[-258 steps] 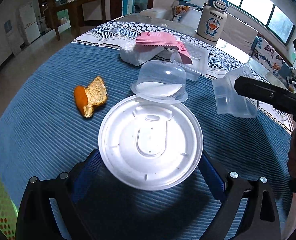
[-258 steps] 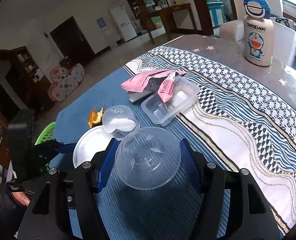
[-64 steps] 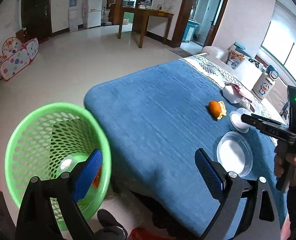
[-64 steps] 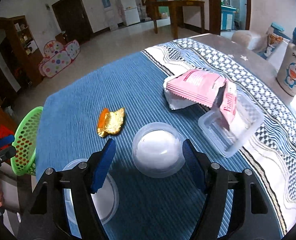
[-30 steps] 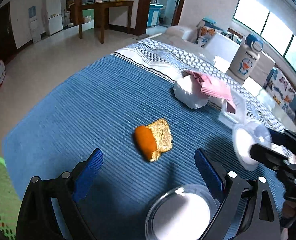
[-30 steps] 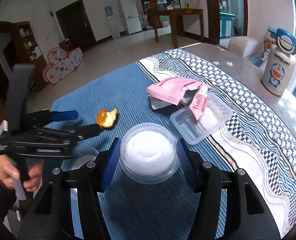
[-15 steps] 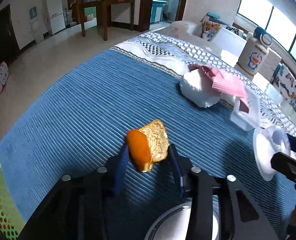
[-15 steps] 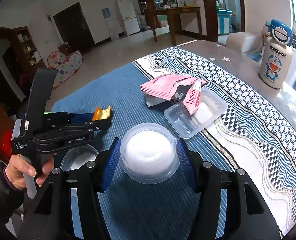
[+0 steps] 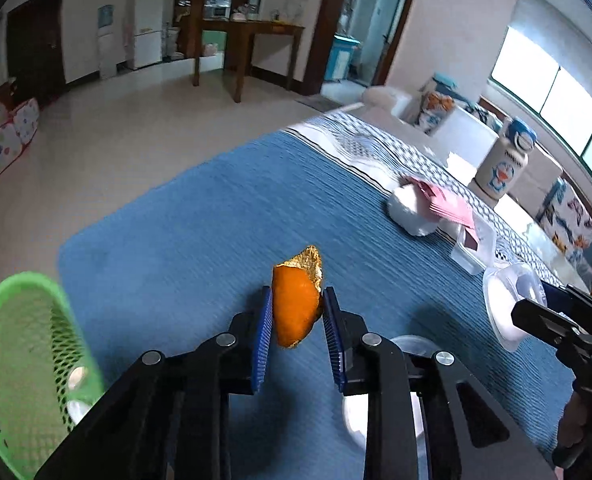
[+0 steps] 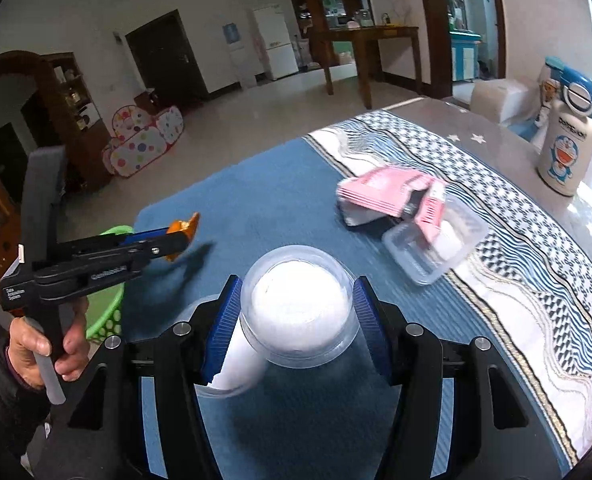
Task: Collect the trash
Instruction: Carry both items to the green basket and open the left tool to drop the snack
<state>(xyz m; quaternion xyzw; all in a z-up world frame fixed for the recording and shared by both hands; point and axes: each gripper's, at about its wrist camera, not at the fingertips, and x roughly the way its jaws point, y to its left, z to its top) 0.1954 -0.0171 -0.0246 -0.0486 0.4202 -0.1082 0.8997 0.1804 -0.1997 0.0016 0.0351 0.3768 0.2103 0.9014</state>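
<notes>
L gripper point(image 9: 297, 322) closing on orange peel point(image 9: 296, 308); R gripper point(image 10: 297, 314) clamps cup point(image 10: 297, 304).

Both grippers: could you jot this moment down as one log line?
left gripper: closing on orange peel scrap, lifted | right gripper: holding clear round plastic cup | green mesh basket: beside table

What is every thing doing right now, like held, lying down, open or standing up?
Left claw: closing, orange peel between its pads.
Orange peel: lifted off the blue cloth.
Right claw: shut on the clear cup.
Clear cup: held.
Green basket: upright, open.
Clear tray: lying open.
Pink wrapper: lying flat.
Cartoon bottle: standing, capped.
</notes>
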